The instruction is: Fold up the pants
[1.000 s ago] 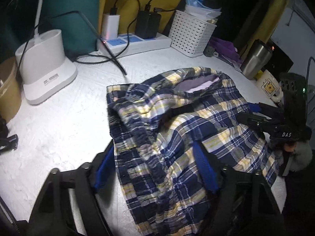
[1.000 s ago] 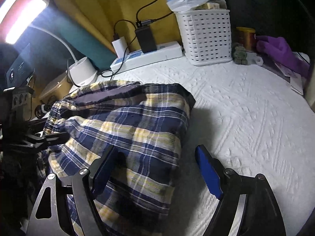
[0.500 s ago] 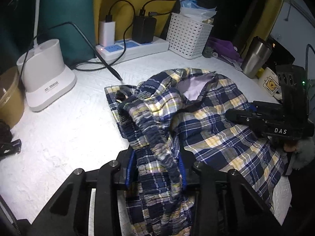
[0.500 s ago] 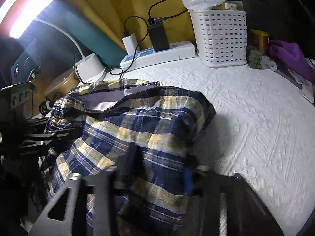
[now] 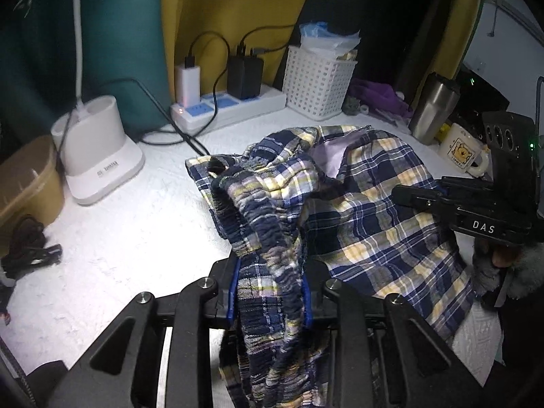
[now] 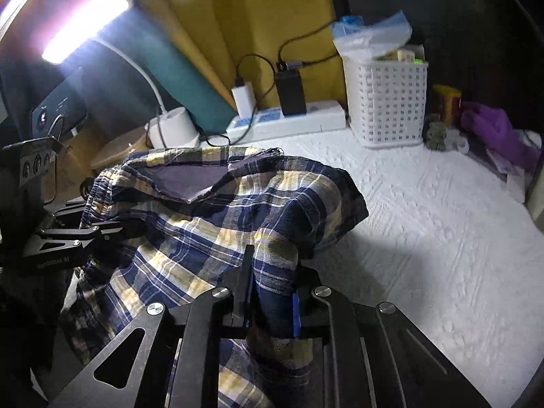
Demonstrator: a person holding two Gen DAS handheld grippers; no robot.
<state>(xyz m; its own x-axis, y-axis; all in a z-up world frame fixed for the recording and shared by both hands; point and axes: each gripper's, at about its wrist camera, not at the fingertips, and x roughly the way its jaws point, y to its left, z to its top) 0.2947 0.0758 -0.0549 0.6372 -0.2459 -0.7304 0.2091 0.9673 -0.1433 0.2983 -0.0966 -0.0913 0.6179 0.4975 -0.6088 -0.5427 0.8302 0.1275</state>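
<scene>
The plaid pants (image 5: 367, 210), navy, yellow and white, hang bunched between both grippers above the white textured table (image 5: 129, 238). My left gripper (image 5: 270, 297) is shut on the gathered elastic waistband. My right gripper (image 6: 272, 306) is shut on a fold of the plaid pants (image 6: 238, 217) at their other side. The right gripper also shows in the left wrist view (image 5: 476, 210), and the left gripper in the right wrist view (image 6: 68, 238). The pale inside of the fabric shows at the top opening.
At the back stand a white lamp base (image 5: 98, 156), a power strip with chargers (image 5: 231, 108), a white basket (image 5: 319, 85), a steel tumbler (image 5: 431, 108) and a mug (image 5: 462, 153). A tan container (image 5: 23, 176) sits at the left. Purple cloth (image 6: 496, 132) lies at the right.
Both grippers have closed on the pants, from open a second ago. The fabric has been lifted and bunched up between them.
</scene>
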